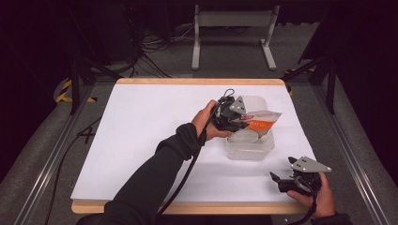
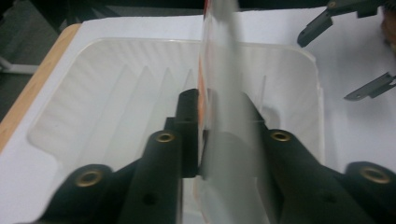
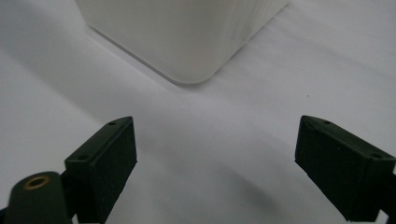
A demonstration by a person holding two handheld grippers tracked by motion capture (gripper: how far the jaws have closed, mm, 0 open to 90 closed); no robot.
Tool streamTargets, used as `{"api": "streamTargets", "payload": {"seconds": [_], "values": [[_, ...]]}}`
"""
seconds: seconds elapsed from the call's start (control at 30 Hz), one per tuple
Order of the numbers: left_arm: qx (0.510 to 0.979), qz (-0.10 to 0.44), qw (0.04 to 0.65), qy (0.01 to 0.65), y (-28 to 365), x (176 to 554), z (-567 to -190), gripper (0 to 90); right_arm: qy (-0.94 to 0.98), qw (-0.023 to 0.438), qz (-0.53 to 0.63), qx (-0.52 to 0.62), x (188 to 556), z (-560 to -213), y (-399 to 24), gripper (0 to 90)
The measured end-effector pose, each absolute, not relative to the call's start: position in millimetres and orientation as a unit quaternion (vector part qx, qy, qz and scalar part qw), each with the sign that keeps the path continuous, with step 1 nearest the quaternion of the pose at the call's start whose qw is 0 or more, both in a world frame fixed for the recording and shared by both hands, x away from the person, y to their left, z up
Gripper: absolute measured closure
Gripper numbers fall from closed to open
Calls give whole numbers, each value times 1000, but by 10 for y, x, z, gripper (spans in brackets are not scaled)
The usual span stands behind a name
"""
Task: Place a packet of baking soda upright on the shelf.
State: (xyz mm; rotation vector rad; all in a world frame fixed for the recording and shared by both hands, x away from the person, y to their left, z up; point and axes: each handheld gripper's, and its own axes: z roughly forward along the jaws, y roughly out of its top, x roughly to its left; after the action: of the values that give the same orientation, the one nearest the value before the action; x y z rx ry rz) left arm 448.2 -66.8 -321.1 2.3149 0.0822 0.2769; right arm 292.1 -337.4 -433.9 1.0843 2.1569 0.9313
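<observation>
- Packet (image 1: 263, 121) pinched in left gripper (image 1: 233, 117), jaws closed on its edge; in left gripper view packet (image 2: 219, 93) stands on edge between the two jaws, thin side to camera, blurred.
- Packet hangs directly over tub (image 1: 251, 149), lower part looks inside the rim; cannot tell if it touches the floor of tub (image 2: 116, 93).
- Long axis of packet runs out to the right from left gripper, across tub, tilted; orange print faces up toward high view.
- Key relation: tub lies straight below the held packet, so likely next move is down and release.
- Right gripper (image 1: 295, 180) jaws wide apart, holding nothing, low over surface (image 1: 155, 122) near the front right corner, apart from tub.
- Right gripper view: tub corner (image 3: 187, 42) ahead beyond the jaws, not between them.
- Left hand is the nearer one to tub.
</observation>
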Motion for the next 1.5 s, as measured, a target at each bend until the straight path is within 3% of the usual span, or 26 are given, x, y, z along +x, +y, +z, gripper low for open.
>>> {"api": "streamTargets", "payload": {"seconds": [0.8, 1.5], "values": [[909, 179, 368, 76, -201, 4322, -3110, 221, 792, 271, 378, 395, 2882, -4245, -3342, 138], [912, 215, 334, 106, 605, 4040, -3510, 123, 800, 276, 380, 374, 2900, -4260, -3298, 136]]}}
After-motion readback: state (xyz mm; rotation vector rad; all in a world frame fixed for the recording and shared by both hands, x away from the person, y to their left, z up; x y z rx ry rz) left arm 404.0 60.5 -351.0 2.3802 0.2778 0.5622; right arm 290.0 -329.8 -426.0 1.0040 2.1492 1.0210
